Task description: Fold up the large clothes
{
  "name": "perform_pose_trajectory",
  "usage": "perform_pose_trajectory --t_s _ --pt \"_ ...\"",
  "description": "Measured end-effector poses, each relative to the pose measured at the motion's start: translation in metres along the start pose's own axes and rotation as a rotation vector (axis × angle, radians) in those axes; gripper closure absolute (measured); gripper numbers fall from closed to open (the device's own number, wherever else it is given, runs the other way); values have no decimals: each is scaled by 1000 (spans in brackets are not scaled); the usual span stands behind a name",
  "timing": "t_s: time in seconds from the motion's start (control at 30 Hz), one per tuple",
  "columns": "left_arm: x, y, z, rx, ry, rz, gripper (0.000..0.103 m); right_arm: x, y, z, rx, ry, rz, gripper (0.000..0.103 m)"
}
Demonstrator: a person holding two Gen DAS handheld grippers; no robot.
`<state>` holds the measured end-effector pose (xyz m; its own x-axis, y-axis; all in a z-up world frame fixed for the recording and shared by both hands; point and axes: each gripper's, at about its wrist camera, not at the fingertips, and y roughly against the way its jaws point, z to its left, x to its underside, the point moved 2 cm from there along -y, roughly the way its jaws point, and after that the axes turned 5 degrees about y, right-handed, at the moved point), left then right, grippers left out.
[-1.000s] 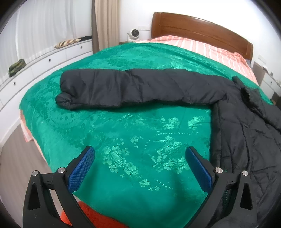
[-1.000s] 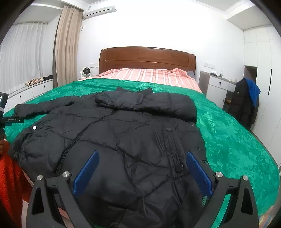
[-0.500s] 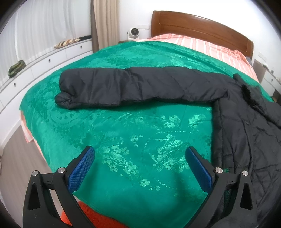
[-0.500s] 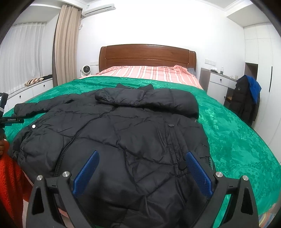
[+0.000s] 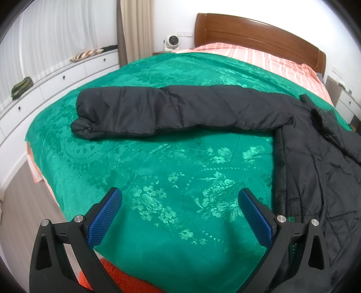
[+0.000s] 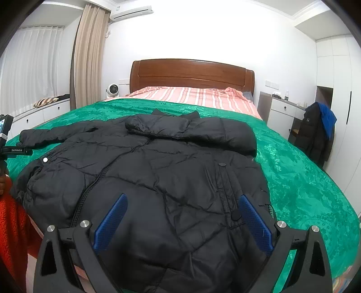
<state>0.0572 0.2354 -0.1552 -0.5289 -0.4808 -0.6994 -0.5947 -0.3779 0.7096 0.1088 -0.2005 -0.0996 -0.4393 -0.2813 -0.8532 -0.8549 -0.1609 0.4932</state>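
Black and quilted, the coat (image 6: 158,180) lies front-up on the green bedspread (image 5: 158,180), collar toward the headboard (image 6: 191,72). We judge the fold barely begun: one sleeve (image 6: 191,133) is laid across the chest below the collar, while the other sleeve (image 5: 180,112) lies stretched straight out sideways from the coat. Our left tongs (image 5: 180,216) and right tongs (image 6: 180,220) hang wide open, gripping nothing. That sleeve and the body folds remain.

Green floral bedspread (image 5: 171,171) filling mid-frame, wooden headboard (image 6: 191,74) at upper centre, striped pink sheet (image 6: 196,99) below it, small white fan (image 6: 112,90) to its left, beige curtain (image 6: 88,56) upper left, air conditioner (image 6: 132,12) at top, dark coat with blue hood (image 6: 319,133) hanging at right.
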Motion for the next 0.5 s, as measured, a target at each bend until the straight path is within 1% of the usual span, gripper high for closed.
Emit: perform_pose_trajectory --t_s 0.5 --pt "0 4 -1 5 -2 -9 0 -2 6 2 2 14 -10 5"
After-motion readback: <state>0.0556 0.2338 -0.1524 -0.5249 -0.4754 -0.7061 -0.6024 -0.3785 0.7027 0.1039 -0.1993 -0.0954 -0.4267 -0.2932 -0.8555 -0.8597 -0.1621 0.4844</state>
